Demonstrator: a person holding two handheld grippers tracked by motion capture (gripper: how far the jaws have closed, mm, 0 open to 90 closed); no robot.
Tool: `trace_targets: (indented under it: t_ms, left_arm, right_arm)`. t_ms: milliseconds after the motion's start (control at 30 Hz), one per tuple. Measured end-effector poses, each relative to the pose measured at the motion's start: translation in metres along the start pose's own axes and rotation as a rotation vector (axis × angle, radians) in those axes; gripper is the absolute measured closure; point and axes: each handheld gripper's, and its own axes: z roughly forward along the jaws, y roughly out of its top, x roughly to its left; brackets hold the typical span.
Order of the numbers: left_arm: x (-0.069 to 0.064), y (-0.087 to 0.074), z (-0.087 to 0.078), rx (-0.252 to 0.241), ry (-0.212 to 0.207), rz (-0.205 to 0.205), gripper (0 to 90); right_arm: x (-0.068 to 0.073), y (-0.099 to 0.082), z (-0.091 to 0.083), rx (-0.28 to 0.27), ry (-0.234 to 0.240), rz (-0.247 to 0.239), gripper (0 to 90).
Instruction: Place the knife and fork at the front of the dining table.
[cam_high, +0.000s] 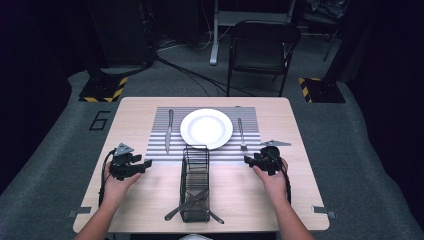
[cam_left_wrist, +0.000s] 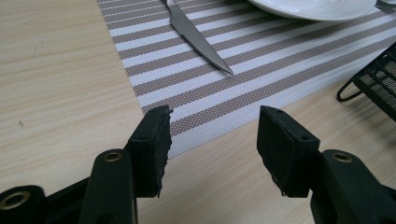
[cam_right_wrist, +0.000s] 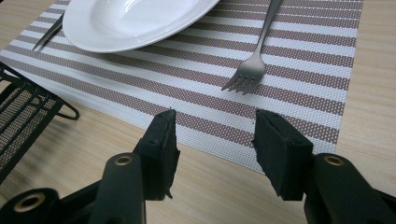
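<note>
**Desk editor:** What is in hand here?

**Photographer:** A place setting on a striped mat (cam_high: 207, 134) toward the far edge of the desk (cam_high: 150, 200). The left gripper (cam_high: 141, 166) sits low near the mat's near left corner, jaws spread and empty. The right gripper (cam_high: 248, 160) rests by the mat's near right corner, jaws also spread, nothing between them.

**Desk editor:** And the things they face?

**Photographer:** The knife (cam_left_wrist: 196, 39) lies flat on the mat's left side, tip toward the left gripper. The fork (cam_right_wrist: 257, 56) lies on the right side, tines toward the right gripper. Both sit just beside the white plate (cam_high: 206, 128), apart from it.

**Desk editor:** How would they handle?

**Photographer:** By the look of it, both are thin, stiff and light metal, smooth enough to slide between the pads. Lying flat on a woven mat, each gives little edge to catch. I would judge the narrow neck or mid-handle the best hold, pinched across the width.

**Desk editor:** Anything in the way?

**Photographer:** The black wire basket (cam_high: 195, 185) stands between the grippers at the desk's near middle, with more cutlery (cam_high: 192, 204) lying through its near end. The plate is the fragile piece; its rim overhangs close to both utensils, so a careless approach could knock it.
</note>
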Motion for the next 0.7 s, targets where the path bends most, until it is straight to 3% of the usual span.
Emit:
trace_targets:
  t_ms: [233, 433, 700]
  left_arm:
    - [0.013, -0.009, 0.002, -0.009, 0.036, 0.003, 44.8]
    - [0.022, -0.011, 0.003, 0.017, 0.053, 0.000, 44.8]
    - [0.023, -0.015, 0.009, 0.064, 0.047, 0.017, 45.0]
  right_arm:
    - [-0.001, -0.002, 0.003, 0.015, -0.023, -0.021, 48.6]
    - [-0.002, -0.005, 0.006, 0.025, -0.035, -0.034, 48.5]
    - [0.001, -0.009, 0.014, 0.053, -0.053, -0.071, 48.0]
